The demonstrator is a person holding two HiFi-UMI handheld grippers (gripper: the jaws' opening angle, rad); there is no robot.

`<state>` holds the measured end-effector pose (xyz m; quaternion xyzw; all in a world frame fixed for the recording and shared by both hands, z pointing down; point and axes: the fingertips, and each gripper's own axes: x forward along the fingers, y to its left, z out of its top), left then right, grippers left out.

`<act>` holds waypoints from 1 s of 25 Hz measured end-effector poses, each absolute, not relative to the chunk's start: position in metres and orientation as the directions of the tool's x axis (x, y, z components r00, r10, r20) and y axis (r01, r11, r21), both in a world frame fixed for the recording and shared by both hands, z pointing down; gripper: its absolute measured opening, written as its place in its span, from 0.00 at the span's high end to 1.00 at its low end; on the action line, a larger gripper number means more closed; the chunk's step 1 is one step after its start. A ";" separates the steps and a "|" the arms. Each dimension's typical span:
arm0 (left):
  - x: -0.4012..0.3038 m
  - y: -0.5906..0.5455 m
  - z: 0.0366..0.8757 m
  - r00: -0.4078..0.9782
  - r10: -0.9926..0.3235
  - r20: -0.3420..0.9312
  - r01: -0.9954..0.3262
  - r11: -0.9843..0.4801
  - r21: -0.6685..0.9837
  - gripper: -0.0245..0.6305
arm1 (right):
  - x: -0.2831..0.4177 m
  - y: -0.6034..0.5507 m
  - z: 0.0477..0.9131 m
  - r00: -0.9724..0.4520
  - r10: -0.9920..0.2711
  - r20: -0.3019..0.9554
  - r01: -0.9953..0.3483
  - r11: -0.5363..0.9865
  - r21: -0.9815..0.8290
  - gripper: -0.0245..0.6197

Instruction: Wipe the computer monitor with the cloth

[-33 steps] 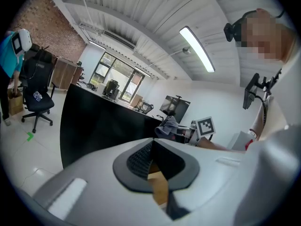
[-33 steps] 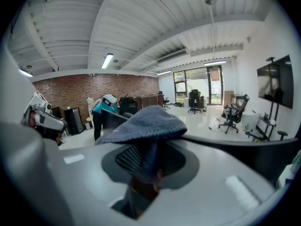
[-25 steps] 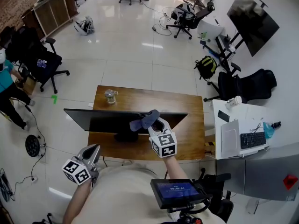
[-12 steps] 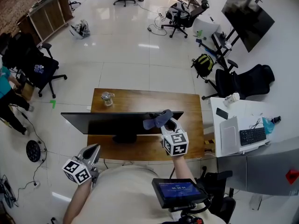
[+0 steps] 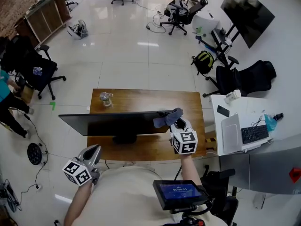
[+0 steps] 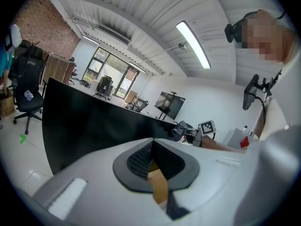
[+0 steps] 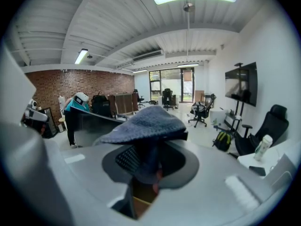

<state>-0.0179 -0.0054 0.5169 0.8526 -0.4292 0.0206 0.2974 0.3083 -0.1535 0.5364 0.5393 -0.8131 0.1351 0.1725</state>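
I see a wooden desk (image 5: 146, 99) standing on the tiled office floor, and the monitor (image 5: 117, 122) stands on it near the person's edge, its dark panel running left to right across the head view. The left gripper (image 5: 92, 151) hangs low at the person's left side, off the desk and well apart from the monitor. In the left gripper view its jaws are pressed together with nothing between them (image 6: 151, 147), and the black panel (image 6: 94, 126) fills the space beyond them. The right gripper (image 5: 177, 122) is raised at the monitor's right end, and its jaws are clamped on the cloth (image 5: 167, 117). In the right gripper view the blue-grey cloth (image 7: 146, 121) bunches up over the jaw tips (image 7: 148, 160). The cloth sits at the monitor's top right corner. I cannot tell whether it presses on the panel. A small clear container (image 5: 105, 98) stands on the desk's far left corner, behind the monitor.
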 end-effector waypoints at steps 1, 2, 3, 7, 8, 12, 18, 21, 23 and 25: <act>-0.017 -0.005 0.518 0.633 -0.717 0.291 -0.743 -0.458 0.488 0.96 | 0.312 -0.154 0.537 -0.353 -0.833 0.427 -0.926 0.376 -0.033 0.83; -0.016 -0.005 0.520 0.636 -0.714 0.293 -0.742 -0.462 0.485 0.96 | 0.316 -0.154 0.538 -0.347 -0.835 0.427 -0.929 0.369 -0.033 0.83; -0.016 -0.004 0.521 0.638 -0.711 0.295 -0.742 -0.465 0.484 0.96 | 0.320 -0.154 0.539 -0.340 -0.837 0.428 -0.932 0.362 -0.033 0.83; -0.017 -0.004 0.523 0.637 -0.709 0.304 -0.744 -0.462 0.483 0.96 | 0.332 -0.155 0.541 -0.317 -0.844 0.432 -0.941 0.336 -0.033 0.83; -0.017 -0.004 0.523 0.636 -0.709 0.306 -0.745 -0.461 0.482 0.96 | 0.335 -0.156 0.542 -0.312 -0.846 0.432 -0.943 0.331 -0.032 0.83; -0.018 -0.003 0.524 0.630 -0.710 0.314 -0.750 -0.452 0.483 0.96 | 0.346 -0.155 0.547 -0.292 -0.850 0.439 -0.950 0.311 -0.028 0.83; -0.019 -0.003 0.523 0.619 -0.715 0.324 -0.757 -0.433 0.490 0.96 | 0.356 -0.155 0.553 -0.270 -0.855 0.443 -0.959 0.282 -0.040 0.83; -0.021 -0.001 0.526 0.621 -0.710 0.334 -0.758 -0.435 0.486 0.96 | 0.354 -0.155 0.560 -0.271 -0.849 0.454 -0.959 0.279 -0.050 0.83; -0.022 0.000 0.527 0.617 -0.711 0.337 -0.760 -0.427 0.490 0.96 | 0.354 -0.153 0.568 -0.271 -0.842 0.466 -0.959 0.278 -0.056 0.83; -0.024 0.000 0.526 0.613 -0.713 0.341 -0.762 -0.419 0.493 0.96 | 0.353 -0.152 0.578 -0.269 -0.834 0.482 -0.960 0.274 -0.062 0.83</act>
